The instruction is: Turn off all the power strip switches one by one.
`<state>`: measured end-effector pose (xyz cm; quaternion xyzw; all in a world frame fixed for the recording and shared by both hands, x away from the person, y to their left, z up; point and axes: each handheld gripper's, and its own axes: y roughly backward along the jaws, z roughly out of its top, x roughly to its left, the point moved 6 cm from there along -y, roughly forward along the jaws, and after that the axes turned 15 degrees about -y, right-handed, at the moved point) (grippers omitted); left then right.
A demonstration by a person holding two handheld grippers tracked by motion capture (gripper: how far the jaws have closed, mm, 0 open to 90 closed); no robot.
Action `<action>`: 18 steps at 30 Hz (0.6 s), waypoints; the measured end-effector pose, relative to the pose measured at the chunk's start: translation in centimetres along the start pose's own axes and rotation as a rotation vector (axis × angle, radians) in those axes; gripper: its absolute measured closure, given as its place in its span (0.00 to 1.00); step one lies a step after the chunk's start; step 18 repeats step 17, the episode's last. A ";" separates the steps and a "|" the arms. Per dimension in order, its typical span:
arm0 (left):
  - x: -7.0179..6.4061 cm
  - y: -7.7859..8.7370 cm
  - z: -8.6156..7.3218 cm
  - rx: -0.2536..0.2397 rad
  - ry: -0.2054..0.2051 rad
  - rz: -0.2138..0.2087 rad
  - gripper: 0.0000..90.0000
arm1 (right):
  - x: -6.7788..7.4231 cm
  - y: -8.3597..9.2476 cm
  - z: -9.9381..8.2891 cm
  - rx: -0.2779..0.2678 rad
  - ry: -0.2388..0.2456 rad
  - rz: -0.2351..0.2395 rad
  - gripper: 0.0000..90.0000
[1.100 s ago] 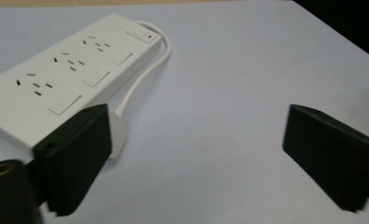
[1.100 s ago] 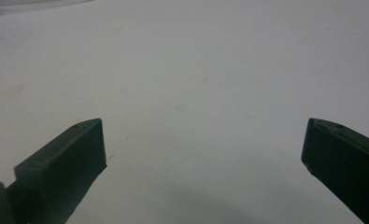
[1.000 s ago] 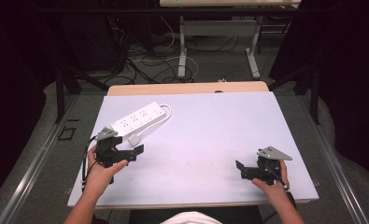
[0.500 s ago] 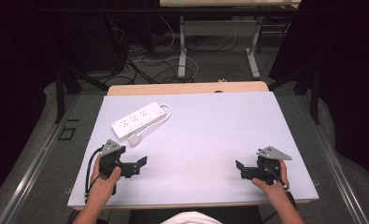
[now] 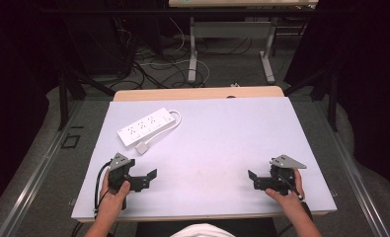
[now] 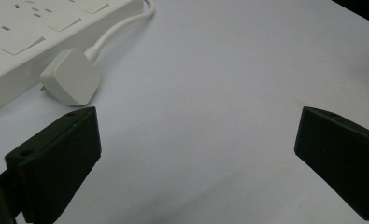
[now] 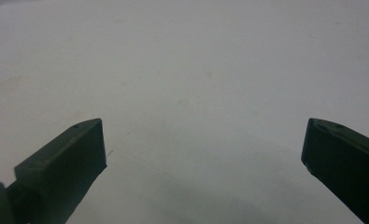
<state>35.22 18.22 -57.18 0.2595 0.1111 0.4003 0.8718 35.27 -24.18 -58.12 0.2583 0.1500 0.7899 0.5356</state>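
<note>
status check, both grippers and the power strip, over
Left gripper open, empty. Right gripper open, empty. Power strip untouched, plug lying beside it. Nothing in the way.

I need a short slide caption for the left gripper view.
Open left gripper above the table, near a white plug and power strip.

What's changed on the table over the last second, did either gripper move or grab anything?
The left gripper pulled back from beside the power strip toward the person's edge of the table, jaws open and empty; it took hold of nothing. The right gripper stayed where it was, open. The power strip and its plug have not shifted.
</note>
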 end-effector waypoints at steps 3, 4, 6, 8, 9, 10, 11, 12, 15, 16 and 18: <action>-0.1 -0.4 -0.4 0.014 -0.004 -0.001 0.01 | 0.0 0.2 0.1 -0.004 0.001 -0.001 0.00; -0.1 -0.4 -0.5 0.021 -0.007 -0.004 0.01 | 0.0 0.2 0.1 -0.011 0.000 -0.003 0.00; -0.1 -0.4 -0.6 0.027 -0.012 0.000 0.01 | 0.1 0.2 0.1 -0.004 -0.003 0.000 0.00; 0.1 -0.4 -0.6 0.029 -0.001 0.005 0.01 | 0.1 0.0 0.1 -0.004 0.003 0.003 0.00; 0.1 -0.4 -0.7 0.023 0.003 0.007 0.01 | 0.1 0.0 0.0 -0.001 0.006 0.004 0.00; 0.2 -0.4 -0.7 0.025 0.002 0.009 0.01 | 0.2 0.0 0.0 0.004 0.005 0.004 0.00; 0.2 -0.3 -0.7 0.030 0.004 0.006 0.01 | 0.2 0.0 0.0 0.005 0.004 0.003 0.00; 0.3 -0.3 -0.7 0.027 0.008 0.008 0.01 | 0.2 -0.1 0.0 0.000 0.006 0.000 0.00; 0.4 -0.3 -0.8 0.028 0.012 0.012 0.01 | 0.2 -0.1 0.0 0.000 0.003 0.007 0.00; 0.4 -0.3 -0.8 0.027 0.014 0.011 0.01 | 0.1 -0.2 0.0 -0.001 0.002 0.005 0.00; 0.4 -0.3 -0.8 0.027 0.014 0.011 0.01 | 0.1 -0.2 0.0 -0.002 0.002 0.005 0.00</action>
